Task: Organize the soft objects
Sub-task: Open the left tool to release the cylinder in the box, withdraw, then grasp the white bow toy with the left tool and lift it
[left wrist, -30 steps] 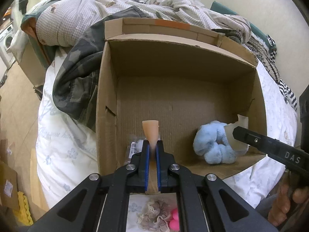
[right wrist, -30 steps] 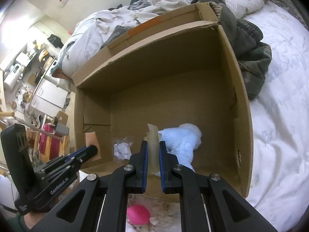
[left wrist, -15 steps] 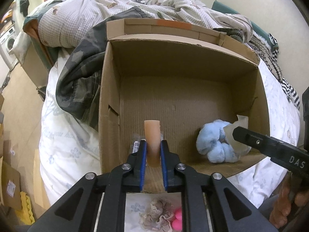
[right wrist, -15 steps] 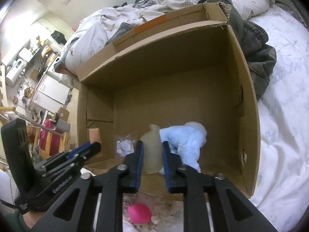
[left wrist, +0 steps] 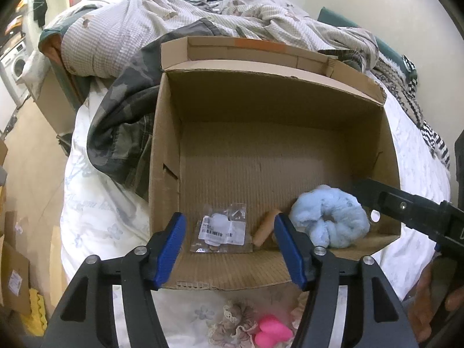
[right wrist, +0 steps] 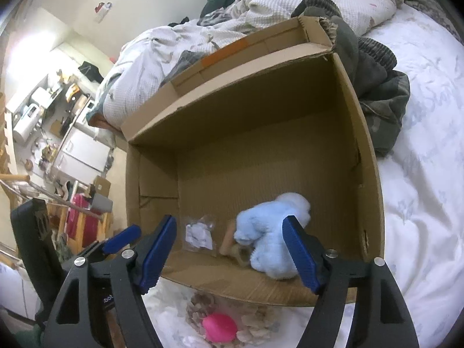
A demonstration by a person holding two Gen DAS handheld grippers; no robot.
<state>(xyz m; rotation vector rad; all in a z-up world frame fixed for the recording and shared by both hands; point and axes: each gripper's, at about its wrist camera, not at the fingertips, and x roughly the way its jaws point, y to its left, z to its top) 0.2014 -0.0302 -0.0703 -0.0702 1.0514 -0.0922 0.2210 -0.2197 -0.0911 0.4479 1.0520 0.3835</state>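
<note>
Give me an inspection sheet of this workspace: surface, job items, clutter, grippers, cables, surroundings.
Surface: bed with white floral sheet; open cardboard box sits on it.
Job's things: in the box near the front wall, a blue fluffy scrunchie, a tan sponge piece and a clear plastic bag with a barcode label. Outside the box, a pink sponge and a beige lace scrunchie.
Clutter: camouflage garment and rumpled blanket behind the box.
Grippers: left gripper open, holding nothing; right gripper open, holding nothing.
Cables: nothing seen.
Surroundings: washing machine, cluttered shelves.
</note>
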